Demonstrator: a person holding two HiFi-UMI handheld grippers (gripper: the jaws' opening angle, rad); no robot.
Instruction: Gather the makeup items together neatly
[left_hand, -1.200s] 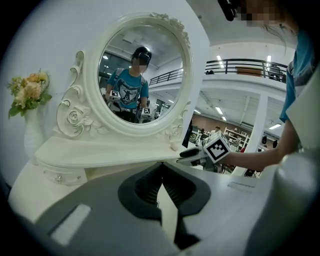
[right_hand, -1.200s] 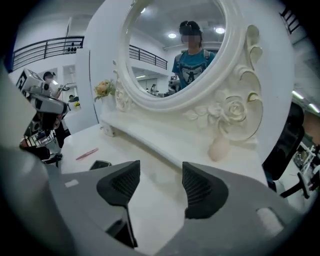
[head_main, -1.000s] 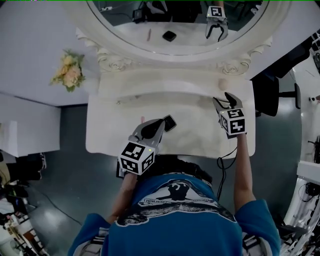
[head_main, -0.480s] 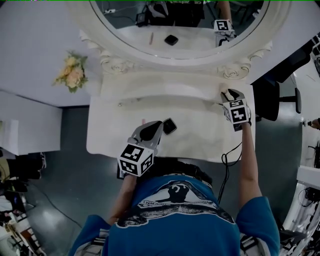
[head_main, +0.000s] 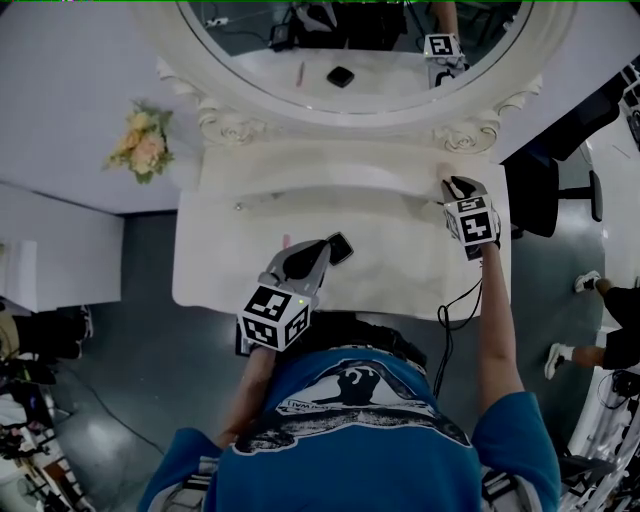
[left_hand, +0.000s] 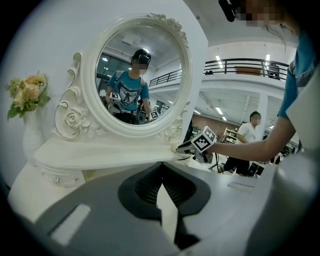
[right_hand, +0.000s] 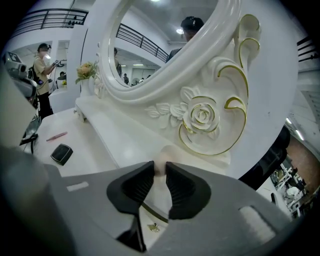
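Observation:
On the vanity's raised shelf (right_hand: 125, 135), at its right end under the carved rose, lies a pale pink makeup sponge (right_hand: 162, 156). My right gripper (right_hand: 160, 163) (head_main: 452, 186) is closing on it, and both pads touch its sides. A black compact (head_main: 340, 246) (right_hand: 62, 153) lies on the white tabletop (head_main: 400, 260), with a pink pencil (head_main: 285, 241) (right_hand: 56, 136) just left of it. My left gripper (head_main: 320, 250) (left_hand: 160, 182) rests next to the compact, shut with nothing between its pads.
A large oval mirror (head_main: 350, 60) in a carved white frame stands behind the shelf. A small bouquet (head_main: 140, 145) sits off the table's left. Small drawers (left_hand: 60, 175) sit under the shelf. Another person (head_main: 600, 330) stands at the right.
My right gripper moved forward from the tabletop onto the shelf, and its jaws narrowed around the sponge. The left gripper, compact and pencil stayed put.

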